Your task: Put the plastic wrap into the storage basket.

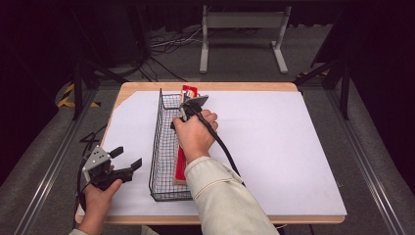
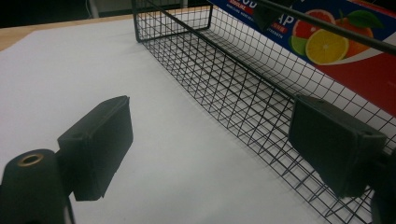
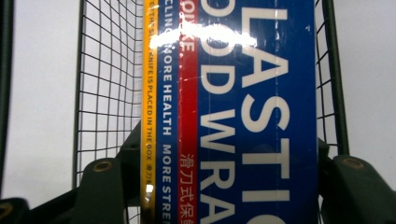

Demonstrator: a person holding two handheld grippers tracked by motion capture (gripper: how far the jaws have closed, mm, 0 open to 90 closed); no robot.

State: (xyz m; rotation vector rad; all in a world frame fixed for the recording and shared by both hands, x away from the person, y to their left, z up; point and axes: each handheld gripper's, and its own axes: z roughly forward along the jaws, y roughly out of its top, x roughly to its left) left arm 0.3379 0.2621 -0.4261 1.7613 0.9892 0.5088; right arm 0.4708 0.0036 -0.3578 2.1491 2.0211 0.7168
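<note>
The plastic wrap box [image 3: 243,116] lies lengthwise in the black wire basket [image 1: 156,147], along its right side, its far end rising above the rim. Your right hand-held gripper [image 1: 188,108] is clamped across the box, one jaw on either long side, above the basket's far half. The basket sits on the white sheet covering the tabletop [image 1: 274,142]. Your left hand-held gripper [image 1: 128,159] rests near the tabletop's near left corner, jaws apart with nothing between them, pointing at the basket's left wall.
</note>
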